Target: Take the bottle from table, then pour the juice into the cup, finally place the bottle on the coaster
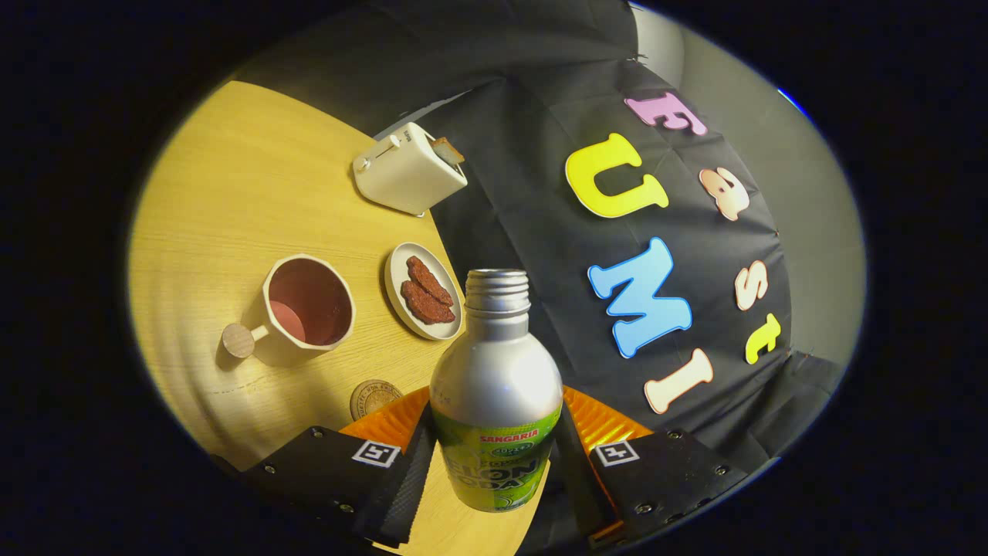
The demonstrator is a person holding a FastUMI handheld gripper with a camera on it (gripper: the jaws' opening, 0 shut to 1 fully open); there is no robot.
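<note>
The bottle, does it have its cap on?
No. The bottle, held between the gripper fingers, shows a bare threaded neck with an open mouth.

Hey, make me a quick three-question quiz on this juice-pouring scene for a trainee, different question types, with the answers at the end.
1. True or false: the hand-held gripper has both fingers pressed on the bottle.
2. Multiple choice: the bottle's mouth is A) capped, B) open, C) covered by a hand.
3. Fill in: the round coaster lies on the table between the fingers and the ____.

Key
1. True; the bottle sits clamped between the fingers.
2. B; the threaded neck shows with no cap on.
3. Cup; the plate of food and the toaster lie beyond it.
</note>
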